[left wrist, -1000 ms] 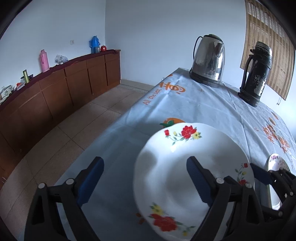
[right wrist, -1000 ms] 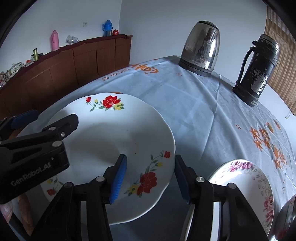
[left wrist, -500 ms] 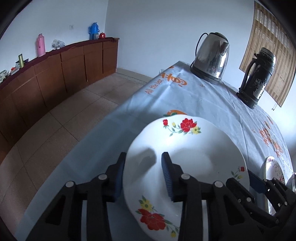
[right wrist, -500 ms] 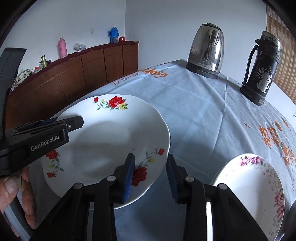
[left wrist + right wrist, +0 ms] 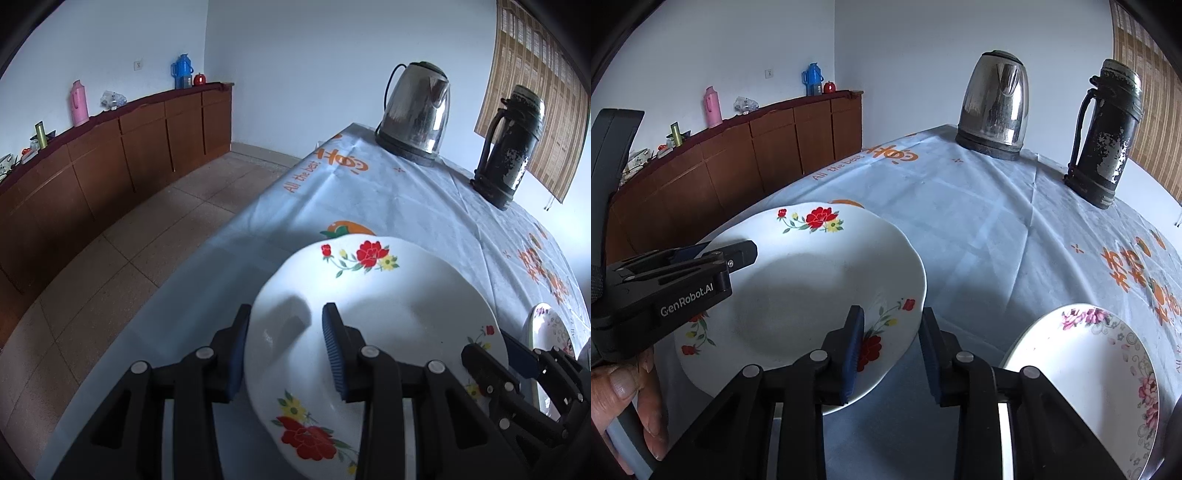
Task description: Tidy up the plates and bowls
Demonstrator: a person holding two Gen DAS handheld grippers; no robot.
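**White china, red blooms**

The plate is white with red and yellow flowers at twelve, five and eight o'clock. A second plate carries pink blossoms. Pale blue tablecloth, orange print. Gripper pads blue.

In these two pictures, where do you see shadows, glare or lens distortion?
Left wrist view: the left gripper throws a soft shadow onto the red-flower plate, and the fisheye bends the cabinet line. Right wrist view: a dim shadow lies in the plate's middle; the kettle shows bright reflections; corners go dark.
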